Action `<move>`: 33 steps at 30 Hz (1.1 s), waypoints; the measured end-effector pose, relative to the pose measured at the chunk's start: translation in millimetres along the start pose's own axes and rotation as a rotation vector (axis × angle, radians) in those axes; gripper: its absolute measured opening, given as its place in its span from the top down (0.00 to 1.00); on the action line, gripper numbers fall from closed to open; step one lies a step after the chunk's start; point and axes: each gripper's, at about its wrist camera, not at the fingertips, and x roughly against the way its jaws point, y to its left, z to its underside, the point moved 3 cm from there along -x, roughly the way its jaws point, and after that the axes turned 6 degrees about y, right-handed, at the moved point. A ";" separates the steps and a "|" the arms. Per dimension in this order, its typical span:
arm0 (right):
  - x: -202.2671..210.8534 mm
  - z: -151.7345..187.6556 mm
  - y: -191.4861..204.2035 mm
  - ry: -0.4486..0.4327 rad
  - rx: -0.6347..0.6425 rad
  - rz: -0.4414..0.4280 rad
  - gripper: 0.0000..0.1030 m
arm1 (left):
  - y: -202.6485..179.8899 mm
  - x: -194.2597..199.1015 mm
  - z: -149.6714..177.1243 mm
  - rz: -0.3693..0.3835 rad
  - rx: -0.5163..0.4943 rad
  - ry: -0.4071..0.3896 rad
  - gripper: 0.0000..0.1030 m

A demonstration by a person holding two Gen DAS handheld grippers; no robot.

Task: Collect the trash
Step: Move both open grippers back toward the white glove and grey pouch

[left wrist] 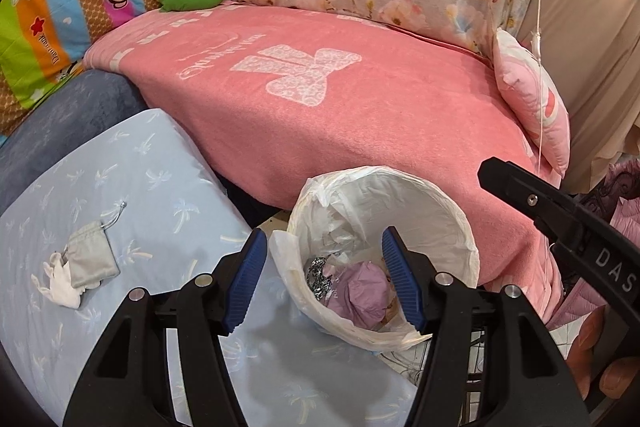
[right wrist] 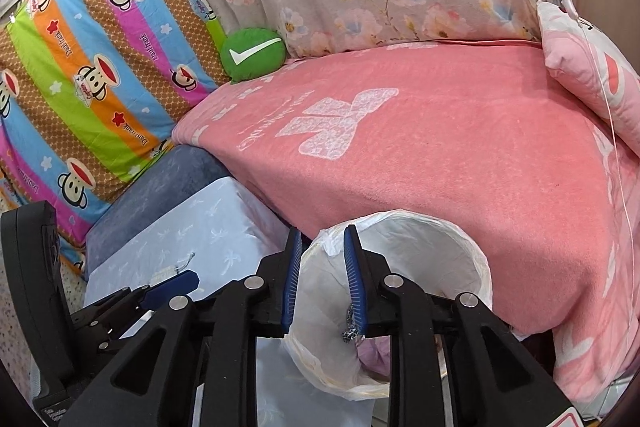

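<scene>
White-lined bin (left wrist: 384,251): beside the pink bed's (left wrist: 320,115) front edge, purple wad (left wrist: 366,293) inside
left claw (left wrist: 324,281): wide apart, nothing gripped
right claw (right wrist: 322,279): narrow gap, speckled scrap (right wrist: 350,333) dangling off one pad

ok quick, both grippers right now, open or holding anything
left gripper: open, empty, over the white-lined trash bin.
right gripper: jaws slightly apart, nothing gripped; a black-and-white scrap dangles at its right pad.

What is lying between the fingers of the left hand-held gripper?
In the left wrist view, the left hand-held gripper stands open over the lined trash bin; between its fingers shows crumpled purple trash inside.
</scene>
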 end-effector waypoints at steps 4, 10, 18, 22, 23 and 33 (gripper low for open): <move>-8.8 6.2 10.6 0.022 0.016 -0.002 0.73 | 11.1 -0.2 3.3 -0.016 0.029 0.005 0.44; -19.5 15.9 33.1 0.049 0.060 -0.018 0.73 | 33.8 3.1 9.6 -0.040 0.081 0.002 0.44; -41.9 33.6 70.1 0.106 0.117 -0.046 0.73 | 69.3 5.5 21.6 -0.073 0.153 0.009 0.44; -52.4 41.4 89.6 0.131 0.148 -0.058 0.73 | 90.7 7.2 29.1 -0.088 0.196 0.013 0.44; -55.1 43.2 95.4 0.137 0.157 -0.062 0.73 | 96.6 8.1 30.9 -0.091 0.206 0.014 0.44; -80.7 62.4 150.6 0.191 0.240 -0.095 0.66 | 158.4 16.7 55.3 -0.144 0.327 0.023 0.31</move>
